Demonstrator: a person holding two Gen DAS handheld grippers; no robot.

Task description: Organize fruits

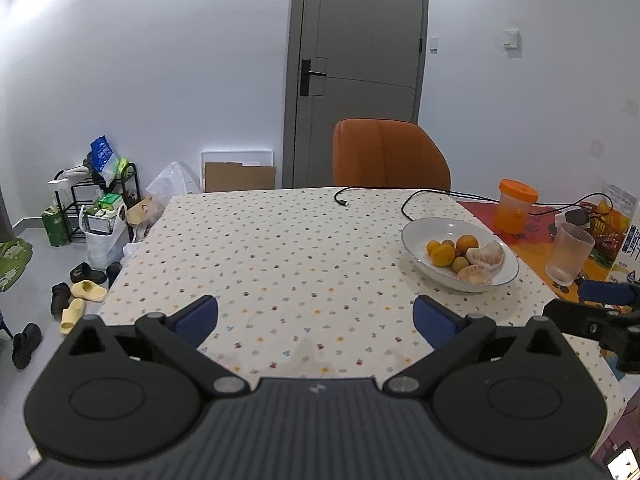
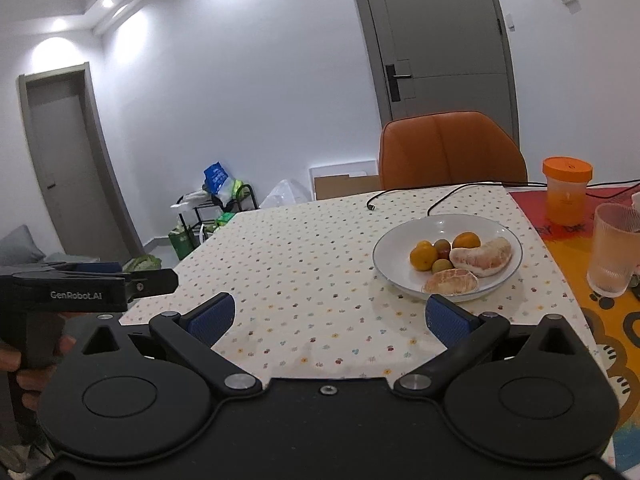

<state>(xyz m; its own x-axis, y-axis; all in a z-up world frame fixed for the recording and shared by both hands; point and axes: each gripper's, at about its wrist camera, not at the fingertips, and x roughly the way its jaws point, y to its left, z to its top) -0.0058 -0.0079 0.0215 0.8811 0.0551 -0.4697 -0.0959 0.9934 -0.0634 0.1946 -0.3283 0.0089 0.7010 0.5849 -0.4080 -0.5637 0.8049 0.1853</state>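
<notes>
My left gripper (image 1: 316,316) hangs over the near part of the table (image 1: 280,248), its blue pads spread as wide as they go with only the dotted tablecloth between them. From my right wrist I can see that same left gripper (image 2: 120,276) at the far left, side on, with a person's hand (image 2: 24,360) wrapped around its handle.

My right gripper (image 2: 330,316) is also above the cloth, jaws spread wide and gripping nothing. Its right fingertip (image 2: 448,320) sits just in front of the near rim of the white bowl (image 2: 384,240), though I cannot tell whether it touches it.

The fruit is all in that bowl, which stands on the right side of the table. On its left side lies a small orange (image 2: 423,255), with a second orange (image 2: 466,240) further back. Between them are a reddish-green little fruit (image 2: 442,246) and a green one (image 2: 442,266) nearer me. A large peeled pomelo segment (image 2: 482,257) fills the right side, and a smaller peeled piece (image 2: 451,281) rests at the near rim.

Right of the bowl, an orange-lidded jar (image 2: 566,192) stands at the back on a colourful mat, with a ribbed clear glass (image 2: 614,250) nearer. An orange chair (image 2: 452,152) stands behind the table.
</notes>
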